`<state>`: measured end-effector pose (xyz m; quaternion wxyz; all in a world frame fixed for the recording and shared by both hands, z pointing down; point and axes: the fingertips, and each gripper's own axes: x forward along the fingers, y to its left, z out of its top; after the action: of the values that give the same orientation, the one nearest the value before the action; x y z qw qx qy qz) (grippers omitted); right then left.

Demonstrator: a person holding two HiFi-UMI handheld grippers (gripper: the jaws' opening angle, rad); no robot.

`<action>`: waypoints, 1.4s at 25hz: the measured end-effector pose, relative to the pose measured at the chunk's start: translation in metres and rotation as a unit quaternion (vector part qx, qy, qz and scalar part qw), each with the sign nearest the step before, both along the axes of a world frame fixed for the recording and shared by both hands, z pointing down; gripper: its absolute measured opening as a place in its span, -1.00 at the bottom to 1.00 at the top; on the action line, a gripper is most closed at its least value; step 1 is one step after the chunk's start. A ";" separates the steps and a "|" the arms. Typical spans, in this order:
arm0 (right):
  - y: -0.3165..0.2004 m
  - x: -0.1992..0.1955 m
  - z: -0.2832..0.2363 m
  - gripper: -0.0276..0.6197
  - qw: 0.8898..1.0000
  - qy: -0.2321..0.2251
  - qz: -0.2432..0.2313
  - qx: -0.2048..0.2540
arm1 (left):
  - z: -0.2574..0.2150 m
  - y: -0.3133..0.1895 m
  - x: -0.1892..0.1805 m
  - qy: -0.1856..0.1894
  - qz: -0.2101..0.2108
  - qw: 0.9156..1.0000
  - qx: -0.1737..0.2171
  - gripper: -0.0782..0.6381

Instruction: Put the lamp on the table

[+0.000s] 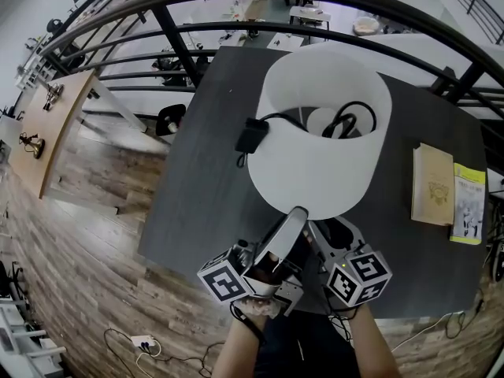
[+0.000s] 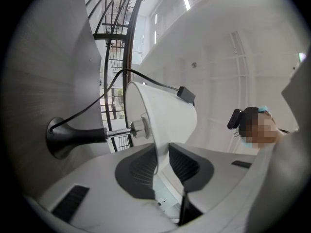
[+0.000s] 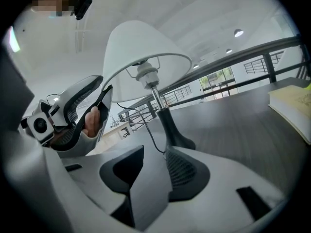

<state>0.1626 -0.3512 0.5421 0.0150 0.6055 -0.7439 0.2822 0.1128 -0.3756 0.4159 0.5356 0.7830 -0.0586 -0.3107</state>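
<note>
A lamp with a white shade (image 1: 315, 156) stands on the dark table (image 1: 201, 195), its black base (image 3: 174, 132) down on the top. Its cord and black plug adapter (image 1: 252, 135) hang over the shade's rim. My left gripper (image 1: 298, 215) is shut on the shade's near edge (image 2: 165, 115), and the thin wall sits pinched between both pads (image 2: 146, 166). In the left gripper view the base (image 2: 63, 137) and stem show beyond the jaws. My right gripper (image 1: 329, 235) stands open just right of it, near the base, with only tabletop between its fingers (image 3: 187, 166).
Two books (image 1: 432, 183) (image 1: 469, 203) lie on the table's right side. A black railing (image 1: 236, 30) curves behind the table's far edge. The near table edge runs just in front of the person's hands, with wood floor (image 1: 87, 242) to the left.
</note>
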 end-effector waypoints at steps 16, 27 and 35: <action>0.008 -0.004 -0.008 -0.45 1.000 0.000 -0.003 0.002 | -0.009 0.012 0.000 -0.008 -0.019 1.000 0.000 -0.02; 0.013 -0.008 -0.024 -0.45 1.000 0.003 -0.009 0.014 | 0.006 0.029 -0.006 -0.034 -0.024 0.999 -0.004 0.00; 0.032 0.000 -0.054 -0.77 0.999 -0.001 0.021 0.034 | 0.022 0.042 -0.020 -0.147 -0.060 0.987 -0.002 -0.34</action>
<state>0.1624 -0.3194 0.4882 -0.0122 0.6211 -0.7399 0.2580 0.0928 -0.3332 0.4380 0.5030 0.8144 -0.1838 -0.2235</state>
